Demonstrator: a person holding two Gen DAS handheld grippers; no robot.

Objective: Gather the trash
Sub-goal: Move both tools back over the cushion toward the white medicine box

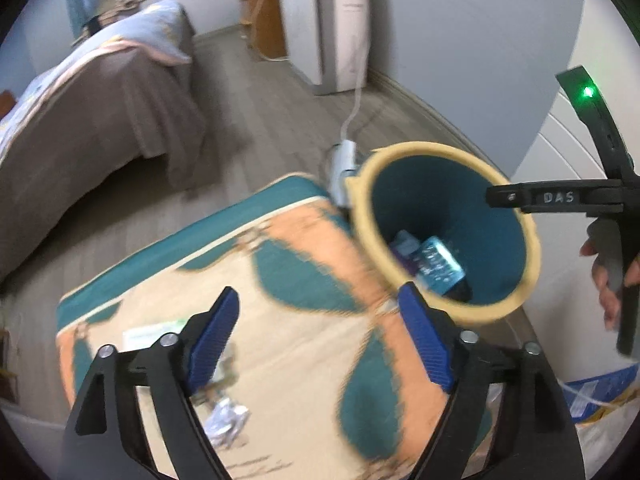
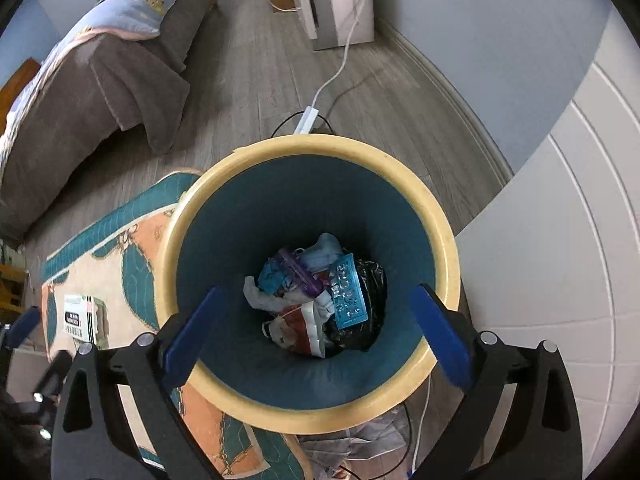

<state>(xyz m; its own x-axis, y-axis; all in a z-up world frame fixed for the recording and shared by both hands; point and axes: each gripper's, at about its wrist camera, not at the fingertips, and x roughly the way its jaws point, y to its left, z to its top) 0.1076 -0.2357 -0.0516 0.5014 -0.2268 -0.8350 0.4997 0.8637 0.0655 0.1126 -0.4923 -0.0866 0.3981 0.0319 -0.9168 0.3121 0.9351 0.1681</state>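
Directly below my right gripper (image 2: 316,332), fingers spread wide and empty, sits the teal round plastic bin with a yellow rim (image 2: 308,148), trash inside. My left gripper (image 1: 320,344), also wide, hangs over crumpled silver foil (image 1: 226,420) on the patterned rug (image 1: 304,248).

The left claw (image 1: 318,336) stood spread wide, its blue-padded fingers (image 1: 214,338) well apart with nothing between them, angled downward. The right claw (image 2: 316,330) hung pointing straight down, likewise spread, empty. In the left wrist view, the right claw's black body showed side-on, the person's hand (image 1: 610,272) wrapped around its handle.
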